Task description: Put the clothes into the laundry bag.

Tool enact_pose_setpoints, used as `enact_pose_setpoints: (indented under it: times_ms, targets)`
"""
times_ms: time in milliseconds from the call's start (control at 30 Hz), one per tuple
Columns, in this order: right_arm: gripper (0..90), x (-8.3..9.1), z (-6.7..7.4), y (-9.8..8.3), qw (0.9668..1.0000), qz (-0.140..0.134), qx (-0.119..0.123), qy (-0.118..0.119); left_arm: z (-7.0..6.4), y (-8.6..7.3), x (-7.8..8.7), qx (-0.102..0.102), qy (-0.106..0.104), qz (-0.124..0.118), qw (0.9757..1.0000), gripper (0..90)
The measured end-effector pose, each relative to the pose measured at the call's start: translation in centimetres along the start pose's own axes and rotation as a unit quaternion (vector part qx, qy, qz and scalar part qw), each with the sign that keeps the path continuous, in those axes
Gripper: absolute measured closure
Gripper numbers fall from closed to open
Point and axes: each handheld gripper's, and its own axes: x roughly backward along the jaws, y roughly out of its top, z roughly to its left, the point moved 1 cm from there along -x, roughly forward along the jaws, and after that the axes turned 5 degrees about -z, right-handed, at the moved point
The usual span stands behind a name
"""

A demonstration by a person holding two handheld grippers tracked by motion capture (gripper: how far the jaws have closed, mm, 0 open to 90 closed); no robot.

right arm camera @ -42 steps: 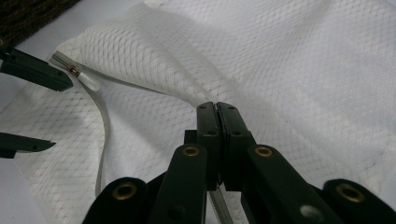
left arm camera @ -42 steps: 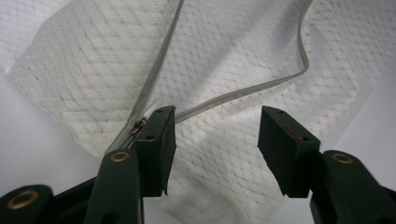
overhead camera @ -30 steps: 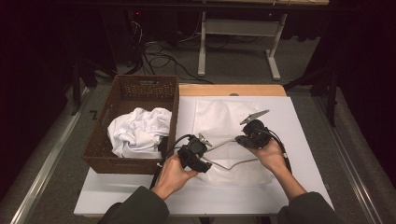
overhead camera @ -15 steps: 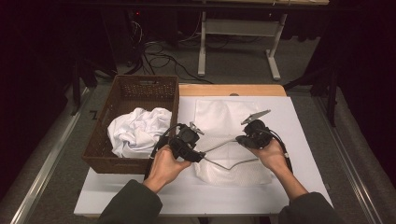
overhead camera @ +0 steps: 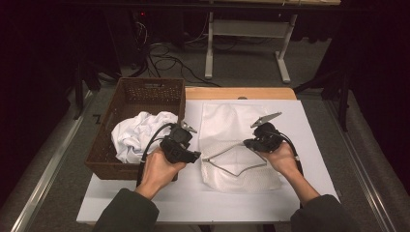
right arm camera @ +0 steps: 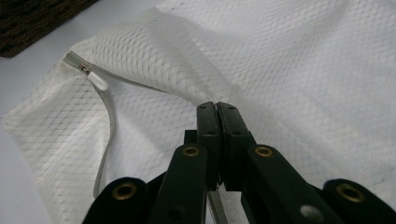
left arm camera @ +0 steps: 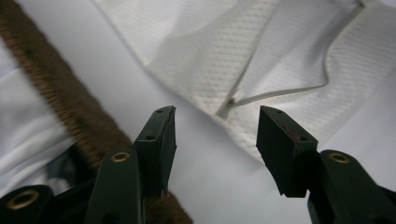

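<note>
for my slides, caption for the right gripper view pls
Right gripper shut on the zipper edge of a white mesh laundry bag, holding it open.

Both grippers were black. The left gripper [overhead camera: 191, 155], nearer the wicker basket [overhead camera: 126, 96], carried a small grey three-cornered plate on top and trailed a black cable looping back toward the basket. The right gripper [overhead camera: 247, 143], farther from the basket, bore a longer grey plate and a black cable along the wrist. Up close, each had flat, blocky black pads [left arm camera: 161, 140] on arms fixed with brass-coloured rivets. The person wore dark olive-grey sleeves, hands bare.
</note>
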Motion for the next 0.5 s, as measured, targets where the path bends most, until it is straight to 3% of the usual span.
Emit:
enact_pose_setpoints:
  times_ms: [267,500]
  targets:
    - [89.7,-0.4,0.0,0.1,1.0,0.001,0.006,0.001,3.5,0.3,1.8,0.039,0.038,0.005,0.9985,44.8]
    - [89.6,-0.4,0.1,0.1,0.9999,0.005,0.011,-0.003,6.8,-0.2,2.9,0.079,0.076,0.012,0.9939,40.0]
